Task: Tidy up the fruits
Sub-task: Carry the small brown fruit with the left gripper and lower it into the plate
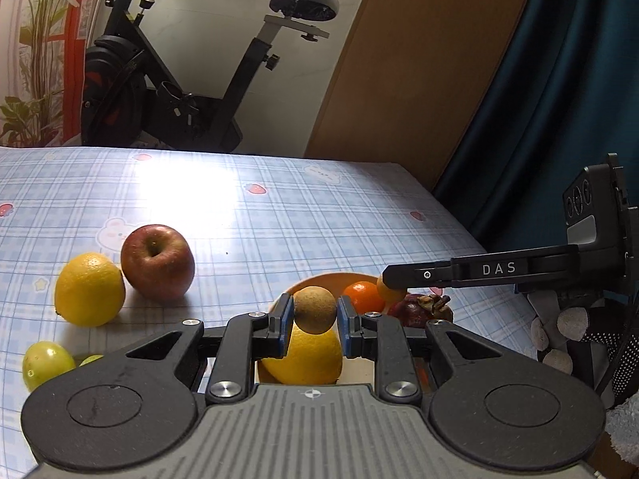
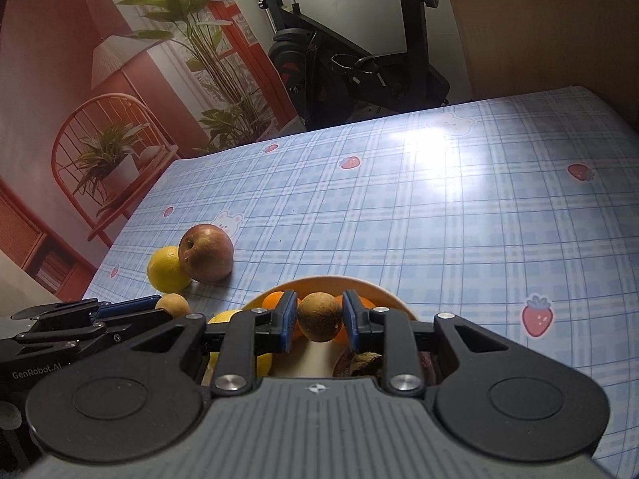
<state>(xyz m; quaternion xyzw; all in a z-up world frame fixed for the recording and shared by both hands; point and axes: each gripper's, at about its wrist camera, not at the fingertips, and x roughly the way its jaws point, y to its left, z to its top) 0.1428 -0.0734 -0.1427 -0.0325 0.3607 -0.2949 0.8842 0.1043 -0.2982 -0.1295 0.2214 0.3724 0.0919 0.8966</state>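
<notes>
A small round brown fruit with a dull, rough skin is pinched between the blue pads of the left gripper, held above the orange bowl. No long axis can be read on it; it is near spherical. A second brown fruit of the same kind is clamped in the right gripper, also over the bowl.

Only the left view shows what lies under the left jaws: a smooth yellow citrus in the bowl, with a tangerine and a dark, dried-calyx mangosteen behind it. Two green grapes left of the bowl are also seen in this view alone. The right view shows the bowl's pale inner floor, which the left view hides.

Left of the bowl, on the glossy blue plaid tablecloth, a red apple stands stem dimple upward, touching a dimpled yellow lemon. In the right view the apple's dimple is tilted toward the lemon.
</notes>
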